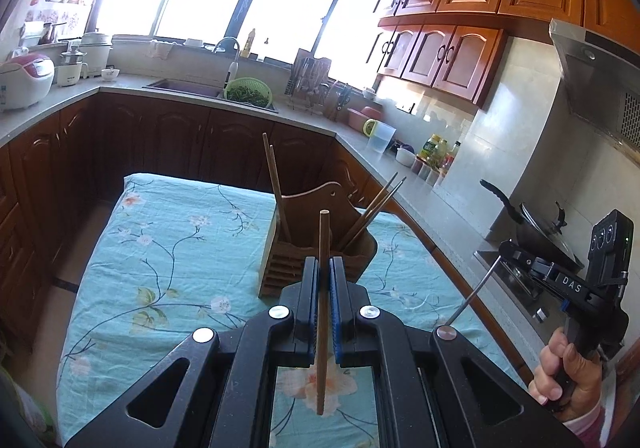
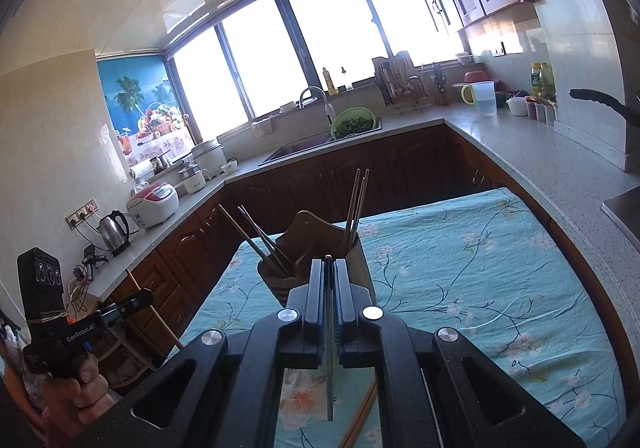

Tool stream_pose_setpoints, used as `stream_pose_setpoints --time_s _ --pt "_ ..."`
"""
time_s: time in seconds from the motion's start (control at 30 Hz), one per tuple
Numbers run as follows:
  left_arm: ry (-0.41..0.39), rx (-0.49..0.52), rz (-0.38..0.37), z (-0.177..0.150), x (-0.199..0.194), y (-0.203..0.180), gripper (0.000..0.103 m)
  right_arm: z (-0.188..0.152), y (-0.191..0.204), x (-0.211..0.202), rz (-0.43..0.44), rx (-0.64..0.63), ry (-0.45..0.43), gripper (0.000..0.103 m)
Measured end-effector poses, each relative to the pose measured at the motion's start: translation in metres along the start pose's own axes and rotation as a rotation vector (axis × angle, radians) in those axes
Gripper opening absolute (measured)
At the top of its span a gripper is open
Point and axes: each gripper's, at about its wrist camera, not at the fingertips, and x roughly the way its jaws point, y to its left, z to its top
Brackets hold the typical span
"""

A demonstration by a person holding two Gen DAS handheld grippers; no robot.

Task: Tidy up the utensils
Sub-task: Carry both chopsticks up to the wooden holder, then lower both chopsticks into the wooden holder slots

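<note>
Chopsticks: left gripper [image 1: 324, 272] clamps a wooden chopstick [image 1: 323, 312], right gripper [image 2: 329, 276] a metal chopstick [image 2: 329, 348]; either could pivot and miss the wooden holder [image 1: 316, 248] at twelve o'clock.

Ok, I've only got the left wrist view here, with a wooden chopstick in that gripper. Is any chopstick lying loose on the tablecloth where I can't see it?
Observer: Yes. The right wrist view shows one wooden chopstick lying flat on the floral tablecloth, just below the right gripper.
Operator: And what is that right gripper carrying, seen up close?
Observer: A thin grey metal chopstick, clamped between its shut pads and pointing toward the wooden holder.
</note>
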Motion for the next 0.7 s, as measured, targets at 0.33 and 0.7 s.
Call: stream_pose_setpoints --time_s 0.33,0.7 --pt "-0.119 0.015 0.01 0.04 0.014 0.004 0.003 0.039 0.008 0.019 0.002 -0.01 -0.078 0.004" --pt "-0.263 -0.011 0.058 0.082 0.064 0.006 0.003 0.101 0.012 0.057 -0.027 -0.012 -0.194 0.004"
